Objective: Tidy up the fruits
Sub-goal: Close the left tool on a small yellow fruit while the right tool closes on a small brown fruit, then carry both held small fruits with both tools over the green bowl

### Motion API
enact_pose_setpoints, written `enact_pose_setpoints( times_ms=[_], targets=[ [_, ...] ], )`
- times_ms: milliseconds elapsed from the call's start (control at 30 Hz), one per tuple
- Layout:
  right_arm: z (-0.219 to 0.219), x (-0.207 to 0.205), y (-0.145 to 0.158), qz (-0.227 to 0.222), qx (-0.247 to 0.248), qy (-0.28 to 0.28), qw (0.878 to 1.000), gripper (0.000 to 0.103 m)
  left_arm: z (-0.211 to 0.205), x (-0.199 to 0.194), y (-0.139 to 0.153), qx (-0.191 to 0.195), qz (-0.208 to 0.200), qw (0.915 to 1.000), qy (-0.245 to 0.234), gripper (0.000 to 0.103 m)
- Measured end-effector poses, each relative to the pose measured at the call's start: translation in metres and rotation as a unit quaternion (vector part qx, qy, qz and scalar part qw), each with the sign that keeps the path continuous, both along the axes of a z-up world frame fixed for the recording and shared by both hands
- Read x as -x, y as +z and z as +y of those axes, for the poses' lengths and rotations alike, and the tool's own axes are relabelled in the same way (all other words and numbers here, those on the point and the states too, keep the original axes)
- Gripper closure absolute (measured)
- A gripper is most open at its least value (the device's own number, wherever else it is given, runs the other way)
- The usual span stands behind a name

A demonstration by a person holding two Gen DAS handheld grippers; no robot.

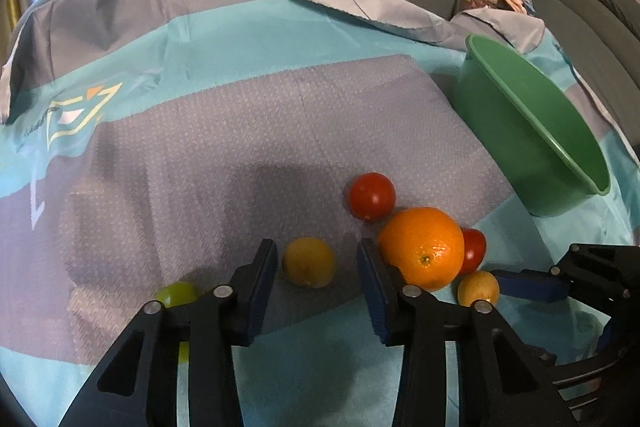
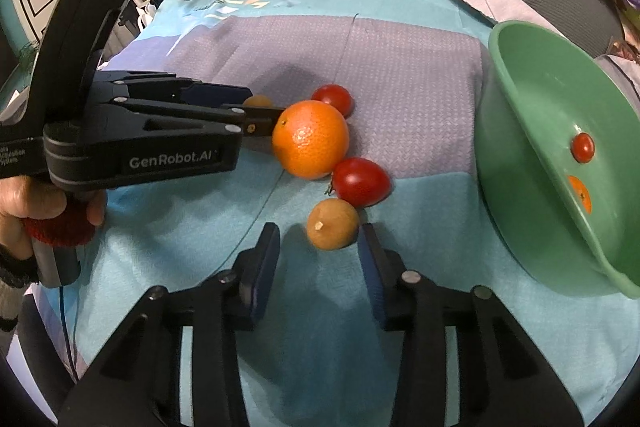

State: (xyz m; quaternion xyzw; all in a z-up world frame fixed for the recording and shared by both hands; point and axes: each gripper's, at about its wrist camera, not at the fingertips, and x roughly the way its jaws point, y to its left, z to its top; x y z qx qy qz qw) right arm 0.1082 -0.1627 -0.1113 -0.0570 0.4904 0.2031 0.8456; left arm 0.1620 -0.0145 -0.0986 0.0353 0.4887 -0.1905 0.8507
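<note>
Fruits (image 2: 310, 139) lie beside green bowl (image 2: 520, 131) — tools apparently gripping none.

Green fruit (image 1: 176, 293) half behind claw

Left gripper (image 1: 318, 259): points steeply down, its 2 blue-padded fingers (image 1: 260, 291) a little apart and pressing on nothing.
Left gripper, seen from the right wrist: reaches in from the left edge, lying nearly level across the picture.
Left hand (image 2: 24, 203): wrapped round the handle below the left gripper body, sleeve at the wrist.
Right gripper (image 2: 320, 255): points steeply down, its 2 blue pads (image 2: 264, 275) a little apart and pressing on nothing.
</note>
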Motion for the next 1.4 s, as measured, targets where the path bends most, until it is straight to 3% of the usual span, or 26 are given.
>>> enact_pose_setpoints(
  times_ms=[433,500,733,1067,1400],
  targets=[
    [-0.001,-0.001,-0.001,-0.001,-0.006,-0.004,1.000,0.078,-0.006,-0.003,-0.004,-0.008,0.005,0.9997,-0.020,0.070],
    [-0.001,0.000,-0.001,-0.001,-0.008,-0.005,1.000,0.078,-0.005,-0.003,-0.004,-0.007,0.004,0.9998,-0.018,0.076],
    [-0.001,0.000,0.000,-0.004,-0.014,-0.006,1.000,0.079,-0.001,-0.002,-0.002,0.001,0.007,0.9999,-0.008,0.076],
    [-0.013,0.020,0.023,-0.028,-0.048,-0.016,0.998,0.079,0.013,0.031,0.021,0.030,-0.005,0.9995,0.012,0.076],
    [-0.032,0.057,0.059,-0.073,-0.079,-0.024,0.994,0.078,0.017,0.077,0.047,0.025,-0.022,0.9987,0.038,0.076]
  ],
)
